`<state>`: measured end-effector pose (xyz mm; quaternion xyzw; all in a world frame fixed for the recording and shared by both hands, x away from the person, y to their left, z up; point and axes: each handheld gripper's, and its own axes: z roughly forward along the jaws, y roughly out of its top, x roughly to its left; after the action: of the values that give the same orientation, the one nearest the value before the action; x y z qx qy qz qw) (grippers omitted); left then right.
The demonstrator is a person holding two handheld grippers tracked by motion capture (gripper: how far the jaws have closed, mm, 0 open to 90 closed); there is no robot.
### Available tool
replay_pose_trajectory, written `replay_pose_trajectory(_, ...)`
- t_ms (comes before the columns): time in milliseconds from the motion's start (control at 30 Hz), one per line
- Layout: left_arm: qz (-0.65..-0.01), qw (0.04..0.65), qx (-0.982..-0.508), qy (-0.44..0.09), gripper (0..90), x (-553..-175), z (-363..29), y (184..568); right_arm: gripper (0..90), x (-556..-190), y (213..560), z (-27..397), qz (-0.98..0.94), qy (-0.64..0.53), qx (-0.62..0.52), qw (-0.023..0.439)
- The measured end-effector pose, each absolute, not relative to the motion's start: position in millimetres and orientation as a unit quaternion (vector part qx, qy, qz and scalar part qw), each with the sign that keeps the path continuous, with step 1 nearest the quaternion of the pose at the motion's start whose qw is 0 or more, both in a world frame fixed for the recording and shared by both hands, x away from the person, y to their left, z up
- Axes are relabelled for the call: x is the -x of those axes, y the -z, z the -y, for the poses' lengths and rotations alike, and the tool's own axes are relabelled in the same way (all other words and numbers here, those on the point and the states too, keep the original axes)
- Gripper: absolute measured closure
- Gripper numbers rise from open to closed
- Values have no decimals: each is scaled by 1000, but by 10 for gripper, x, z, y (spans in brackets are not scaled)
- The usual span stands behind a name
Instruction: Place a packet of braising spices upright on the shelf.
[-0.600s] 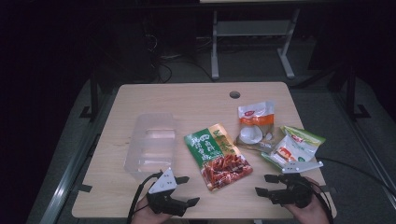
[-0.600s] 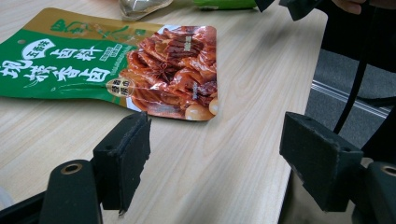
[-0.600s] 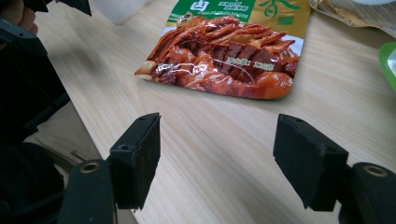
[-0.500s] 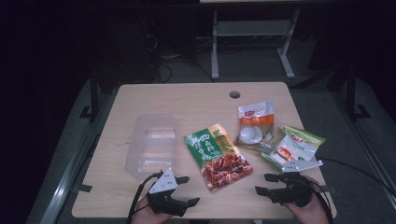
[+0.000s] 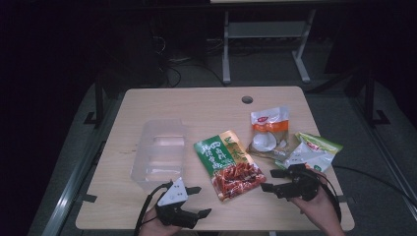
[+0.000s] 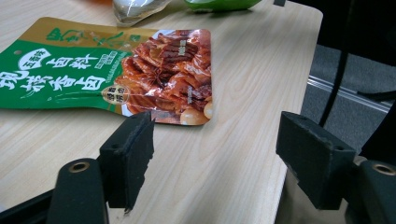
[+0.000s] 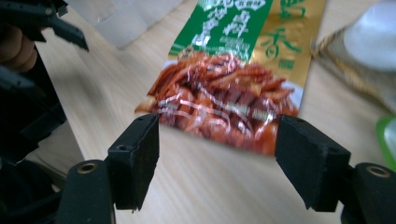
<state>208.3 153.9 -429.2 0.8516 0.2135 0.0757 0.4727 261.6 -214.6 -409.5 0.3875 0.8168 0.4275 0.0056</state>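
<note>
A clear plastic container [image 5: 160,156], rectangular with rounded corners, sits on the pale wood-grain surface [image 5: 196,105] to the left of the packets; it looks empty, though the dim high view leaves that a little uncertain.

The green and gold snack pouch [image 5: 229,163] lies flat near the middle of the surface, just right of the container. Its long axis runs diagonally in the high view, the green lettered end toward the far left and the red end, printed with glossy braised meat, toward the near right edge. The film is shiny and slightly creased.

Farther right lie a white and orange packet [image 5: 268,132] with a clear window and a light green packet [image 5: 314,150], both of crinkled film.

The left gripper [image 5: 191,201] hovers at the near edge, its black, blocky jaws spread wide and grasping nothing, the pouch's red end [image 6: 173,74] just beyond them. The right gripper [image 5: 273,180] sits just beside the pouch's red corner, jaws likewise released and wide, with the pouch [image 7: 233,88] ahead of them.
</note>
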Motion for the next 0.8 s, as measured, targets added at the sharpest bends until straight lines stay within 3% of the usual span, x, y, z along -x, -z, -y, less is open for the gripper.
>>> replay_pose_trajectory(367, -217, 466, -854, -85, 336, -2234, -1356, 4228, 313, -3153, 3941, 1857, -830, -411, -377, 1)
replay_pose_trajectory(600, -221, 452, -860, -91, 474, -2387, -1172, 4306, 315, -3518, 3878, 1668, -842, -385, -378, -5)
replay_pose_trajectory(800, -227, 428, -870, -89, 665, -2536, -1053, 4429, 335, -3783, 3912, 1528, -848, -370, -380, -6)
